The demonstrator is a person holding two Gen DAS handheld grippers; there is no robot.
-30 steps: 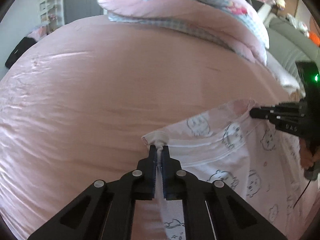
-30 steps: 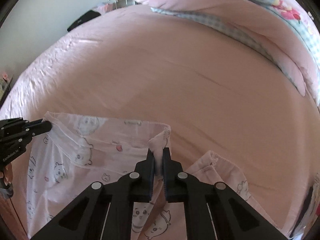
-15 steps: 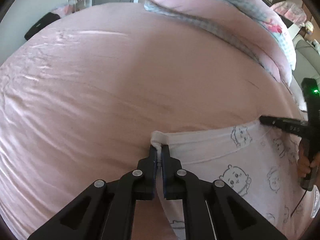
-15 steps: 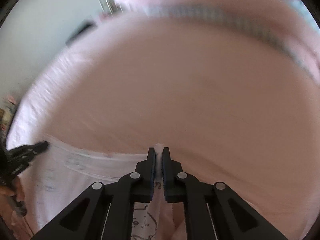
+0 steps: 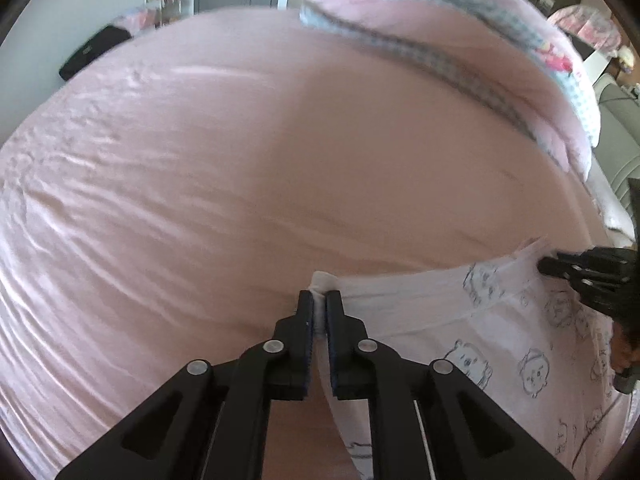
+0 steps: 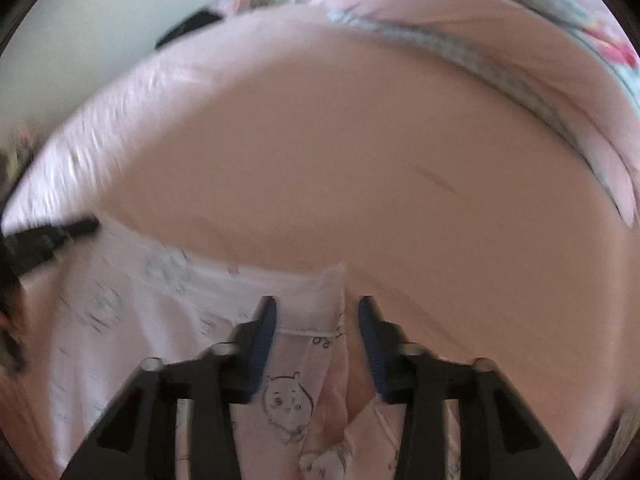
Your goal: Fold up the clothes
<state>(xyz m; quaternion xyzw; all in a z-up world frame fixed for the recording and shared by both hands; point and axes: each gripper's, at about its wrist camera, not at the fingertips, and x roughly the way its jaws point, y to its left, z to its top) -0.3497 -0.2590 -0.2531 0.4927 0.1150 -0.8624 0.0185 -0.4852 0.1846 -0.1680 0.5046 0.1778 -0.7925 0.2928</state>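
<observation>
A pale pink garment (image 5: 440, 312) printed with small bear faces lies spread on the pink bed sheet (image 5: 240, 160). My left gripper (image 5: 319, 300) pinches its near left corner, where the cloth fills the narrow gap between the jaws as they begin opening. In the left wrist view my right gripper (image 5: 548, 266) reaches in from the right at the garment's other corner. In the right wrist view that gripper (image 6: 316, 308) stands open, jaws wide apart, with the corner of the garment (image 6: 160, 300) lying loose between them. My left gripper (image 6: 88, 226) shows at the far left edge.
A rolled pink and blue-checked duvet (image 5: 460, 40) lies across the far side of the bed. A black object (image 5: 92, 56) sits at the bed's far left corner. A grey sofa (image 5: 616, 128) stands past the right edge. A person's hand (image 5: 622, 354) holds the right gripper.
Both grippers have lowered the garment's top edge onto the sheet, and it now lies stretched flat. The right gripper has let go of its corner and opened wide. The left still pinches.
</observation>
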